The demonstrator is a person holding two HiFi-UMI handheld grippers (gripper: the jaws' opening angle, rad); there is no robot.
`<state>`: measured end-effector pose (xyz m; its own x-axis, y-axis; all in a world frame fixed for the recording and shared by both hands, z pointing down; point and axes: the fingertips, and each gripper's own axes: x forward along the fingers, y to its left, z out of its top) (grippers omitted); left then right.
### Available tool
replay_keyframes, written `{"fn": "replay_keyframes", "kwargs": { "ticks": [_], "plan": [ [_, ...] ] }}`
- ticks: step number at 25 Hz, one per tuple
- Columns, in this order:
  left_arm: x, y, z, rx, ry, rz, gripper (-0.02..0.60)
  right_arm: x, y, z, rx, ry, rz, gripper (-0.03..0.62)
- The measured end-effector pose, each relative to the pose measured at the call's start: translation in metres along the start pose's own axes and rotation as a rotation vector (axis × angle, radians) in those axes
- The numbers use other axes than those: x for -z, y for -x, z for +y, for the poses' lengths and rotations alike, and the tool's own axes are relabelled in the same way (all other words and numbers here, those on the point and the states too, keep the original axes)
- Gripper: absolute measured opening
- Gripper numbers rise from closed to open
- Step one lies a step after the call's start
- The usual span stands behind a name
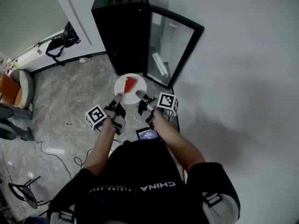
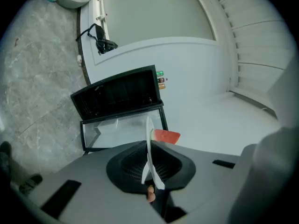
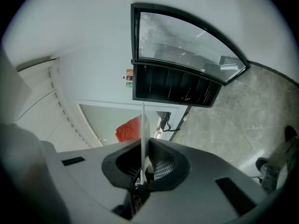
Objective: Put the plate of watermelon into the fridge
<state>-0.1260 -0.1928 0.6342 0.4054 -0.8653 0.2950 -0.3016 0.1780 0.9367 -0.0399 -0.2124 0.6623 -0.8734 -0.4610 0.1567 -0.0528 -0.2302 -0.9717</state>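
- The left tool [image 2: 149,168] is pinching the plate [image 1: 141,88] by its near rim, and the right tool [image 3: 141,168] is pinching the same rim just beside it. The plate is hanging in the air out ahead of both tools, with only the floor [image 1: 70,101] beneath it.
- Both tools are gripping only a thin strip of rim. If they are pulling apart or twisting against each other on the way in, the rim is likely slipping out of one tool and the plate is dropping.
- The watermelon [image 1: 130,84] is lying loose on the plate, just ahead of the tool tips. If the far edge is dipping during the reach forward, the slice is probably sliding off.
- The fridge [image 1: 122,31] is standing open ahead of the tools, with its glass door [image 1: 170,45] swinging out on the right tool's side. A path drifting that way is risking a knock between door and plate or right tool.
- The fridge interior is showing dark, so I cannot tell the shelf clearance. Entering too high or too low is risking a bump on the plate's far edge.
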Motion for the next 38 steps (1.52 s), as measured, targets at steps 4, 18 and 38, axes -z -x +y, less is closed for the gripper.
{"fn": "replay_keyframes", "kwargs": {
  "ticks": [4, 18, 38],
  "plan": [
    [0.0009, -0.0015, 0.0024, 0.001, 0.002, -0.001, 0.032, -0.002, -0.0006, -0.0038, 0.001, 0.004, 0.003, 0.026],
    [0.0014, -0.003, 0.0017, 0.007, -0.018, 0.011, 0.032, -0.0021, 0.0, -0.0031, 0.01, -0.003, 0.0, 0.026],
    [0.001, -0.0016, -0.0019, 0.014, -0.003, -0.002, 0.032, -0.0026, -0.0006, 0.0021, 0.014, 0.01, 0.018, 0.028]
  ]
}}
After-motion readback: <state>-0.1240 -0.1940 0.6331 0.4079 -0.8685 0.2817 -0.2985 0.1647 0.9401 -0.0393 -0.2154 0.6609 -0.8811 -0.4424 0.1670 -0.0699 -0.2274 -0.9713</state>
